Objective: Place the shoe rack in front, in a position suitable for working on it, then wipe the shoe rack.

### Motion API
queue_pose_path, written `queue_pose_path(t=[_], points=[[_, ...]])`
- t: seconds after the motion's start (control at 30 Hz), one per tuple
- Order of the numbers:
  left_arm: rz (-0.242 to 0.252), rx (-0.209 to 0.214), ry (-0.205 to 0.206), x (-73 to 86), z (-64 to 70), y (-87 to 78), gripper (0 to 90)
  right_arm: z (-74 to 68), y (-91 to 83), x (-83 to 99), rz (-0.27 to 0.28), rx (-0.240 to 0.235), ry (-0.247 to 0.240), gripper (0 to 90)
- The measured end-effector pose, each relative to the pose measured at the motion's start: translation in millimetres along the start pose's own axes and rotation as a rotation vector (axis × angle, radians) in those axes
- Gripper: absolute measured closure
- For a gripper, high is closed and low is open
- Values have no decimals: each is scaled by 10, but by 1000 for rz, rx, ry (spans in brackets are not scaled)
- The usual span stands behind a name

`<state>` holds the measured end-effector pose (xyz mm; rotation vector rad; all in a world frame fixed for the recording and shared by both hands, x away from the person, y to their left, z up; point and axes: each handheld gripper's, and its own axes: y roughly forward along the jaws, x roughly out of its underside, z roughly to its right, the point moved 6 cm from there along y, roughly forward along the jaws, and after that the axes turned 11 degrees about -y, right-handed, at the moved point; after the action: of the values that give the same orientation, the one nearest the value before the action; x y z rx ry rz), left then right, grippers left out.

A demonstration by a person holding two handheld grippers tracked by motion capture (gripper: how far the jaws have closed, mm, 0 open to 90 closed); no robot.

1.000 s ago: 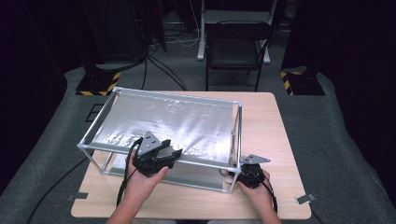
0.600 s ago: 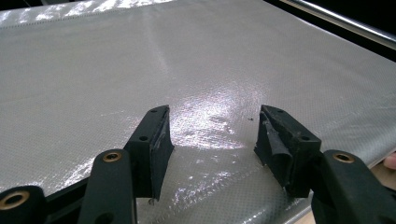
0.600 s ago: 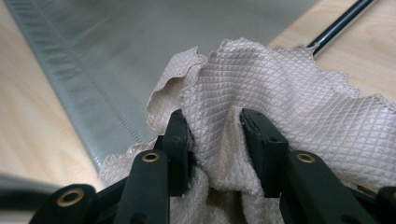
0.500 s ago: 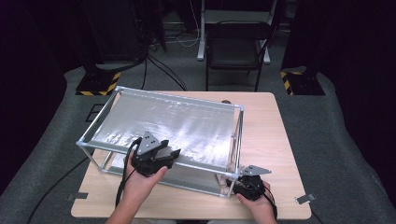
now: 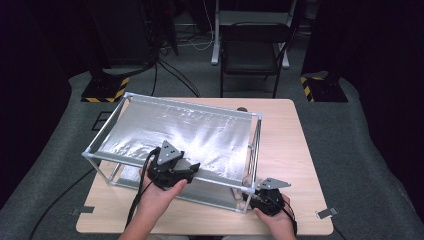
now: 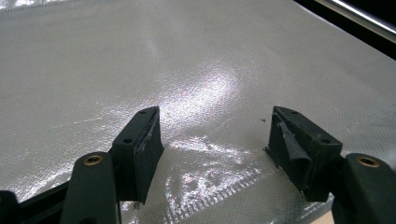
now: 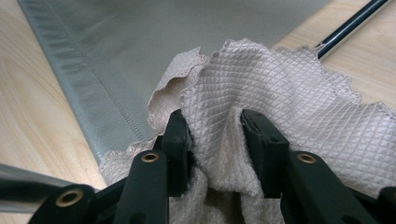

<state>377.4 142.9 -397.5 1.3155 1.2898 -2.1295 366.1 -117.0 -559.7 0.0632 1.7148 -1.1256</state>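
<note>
Right gripper [image 7: 215, 140]: jaws pinched on the cloth [image 7: 280, 88]; keep the fold deep between them. Left gripper [image 6: 212, 140]: jaws wide, empty, over the sheet [image 6: 140, 60]; press there.

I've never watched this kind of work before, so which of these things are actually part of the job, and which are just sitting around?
In use:
right gripper, pinching the beige cloth
left gripper, open over the silvery sheet
metal frame carrying that sheet

Just around:
black chair
striped floor bases
tape scrap
</note>
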Motion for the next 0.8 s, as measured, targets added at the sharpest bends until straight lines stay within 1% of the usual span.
queue_pose_path(t=[0.03,0.07,0.1,0.13,0.17,0.2,0.23,0.27,0.3,0.33,0.37,0.4,0.47,0.5,0.53,0.57,0.6,0.63,0.67,0.7,0.73,0.77,0.8], points=[[2,-1,-3,3,2,1,347,19,2,-6,-1,-12,-2,640],[6,0,-6,7,1,4,349,21,5,-11,-3,-9,17,642],[14,-1,-7,10,3,8,352,41,7,-16,-5,-16,4,642],[17,1,-7,18,9,8,357,47,14,-23,-7,-17,14,642],[25,4,-7,21,9,10,366,63,20,-32,-10,-16,13,642],[30,5,-11,24,10,11,371,86,25,-37,-8,-18,-2,641],[33,6,-13,26,10,10,373,105,39,-46,-3,-6,9,638],[32,8,-14,29,10,10,374,117,50,-51,0,-7,21,638],[32,11,-15,30,11,10,379,153,67,-60,3,3,9,636],[31,15,-15,30,12,9,385,173,73,-67,0,8,5,635],[32,21,-15,31,14,8,395,196,96,-86,12,25,8,632],[32,24,-15,32,16,9,402,227,108,-94,6,32,-7,629],[25,34,-14,34,18,2,410,264,144,-130,5,55,3,628],[36,30,-16,33,19,7,411,287,159,-146,-3,66,-1,622],[38,32,-17,36,18,5,414,308,177,-162,-8,74,0,616],[39,39,-20,38,17,4,425,341,190,-173,-12,77,-15,610],[40,42,-20,39,16,3,430,365,201,-185,-16,79,-12,601],[39,43,-17,40,16,2,433,385,221,-197,-6,91,-4,592],[39,46,-20,41,18,1,440,405,236,-200,0,95,3,593],[40,48,-22,41,15,0,442,408,232,-196,0,76,14,596],[40,49,-24,41,14,-4,442,418,229,-196,2,71,10,598],[39,51,-25,44,18,-7,442,410,230,-194,-1,80,16,599],[41,52,-25,49,25,-15,443,409,221,-191,-4,80,-4,602]])
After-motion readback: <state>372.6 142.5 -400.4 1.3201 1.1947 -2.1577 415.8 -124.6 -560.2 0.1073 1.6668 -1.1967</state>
